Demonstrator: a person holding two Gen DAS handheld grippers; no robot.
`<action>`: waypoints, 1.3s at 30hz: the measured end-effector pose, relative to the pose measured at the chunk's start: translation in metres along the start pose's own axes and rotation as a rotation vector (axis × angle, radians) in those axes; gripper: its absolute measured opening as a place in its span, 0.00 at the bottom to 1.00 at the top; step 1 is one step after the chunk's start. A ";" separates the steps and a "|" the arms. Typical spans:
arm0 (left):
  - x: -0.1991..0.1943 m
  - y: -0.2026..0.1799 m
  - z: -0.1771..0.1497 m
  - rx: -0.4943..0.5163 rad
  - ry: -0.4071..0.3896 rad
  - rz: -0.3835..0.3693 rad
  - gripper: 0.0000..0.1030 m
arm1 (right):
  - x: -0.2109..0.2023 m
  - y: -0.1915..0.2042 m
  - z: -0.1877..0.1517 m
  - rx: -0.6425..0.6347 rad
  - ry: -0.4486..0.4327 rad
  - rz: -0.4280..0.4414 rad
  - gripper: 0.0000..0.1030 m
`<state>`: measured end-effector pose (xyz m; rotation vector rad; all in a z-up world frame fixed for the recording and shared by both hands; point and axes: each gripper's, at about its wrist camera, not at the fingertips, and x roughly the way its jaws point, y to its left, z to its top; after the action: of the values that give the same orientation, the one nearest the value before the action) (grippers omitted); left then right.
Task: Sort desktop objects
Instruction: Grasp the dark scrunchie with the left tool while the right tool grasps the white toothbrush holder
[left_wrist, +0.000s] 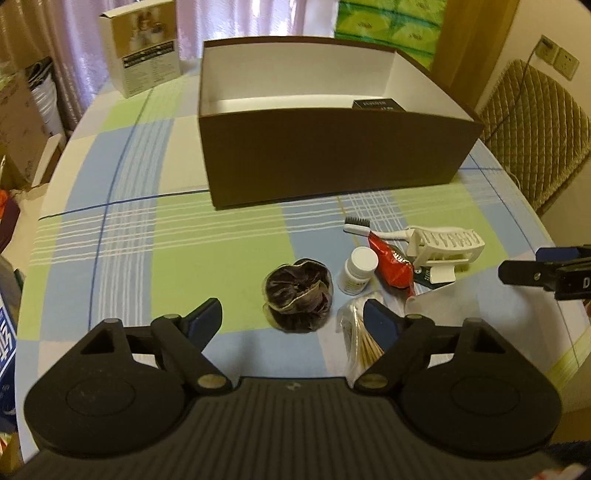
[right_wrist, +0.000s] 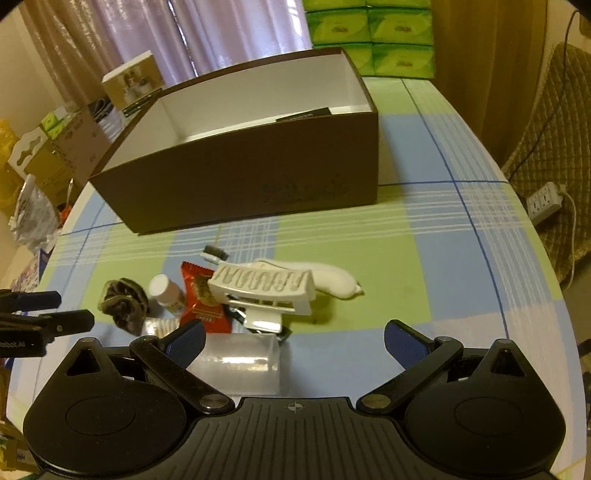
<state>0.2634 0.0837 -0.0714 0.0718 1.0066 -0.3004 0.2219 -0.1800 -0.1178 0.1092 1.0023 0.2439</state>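
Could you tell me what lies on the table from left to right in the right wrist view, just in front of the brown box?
Dark scrunchie → white pill bottle → red snack packet → white hair claw clip → white tube.

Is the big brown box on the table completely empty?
No, the brown box already holds a small black carton lying against its far right inside corner.
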 end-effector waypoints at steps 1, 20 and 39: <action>0.004 0.000 0.001 0.007 0.005 -0.003 0.77 | 0.001 -0.001 0.001 0.003 0.001 -0.004 0.98; 0.076 0.002 0.019 0.052 0.107 -0.090 0.35 | 0.018 -0.001 0.011 0.041 0.015 -0.030 0.98; 0.060 0.070 0.022 -0.123 0.047 -0.023 0.18 | 0.066 0.032 0.023 -0.003 0.001 -0.046 0.94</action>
<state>0.3307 0.1333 -0.1152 -0.0445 1.0710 -0.2581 0.2698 -0.1318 -0.1528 0.0833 1.0045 0.2029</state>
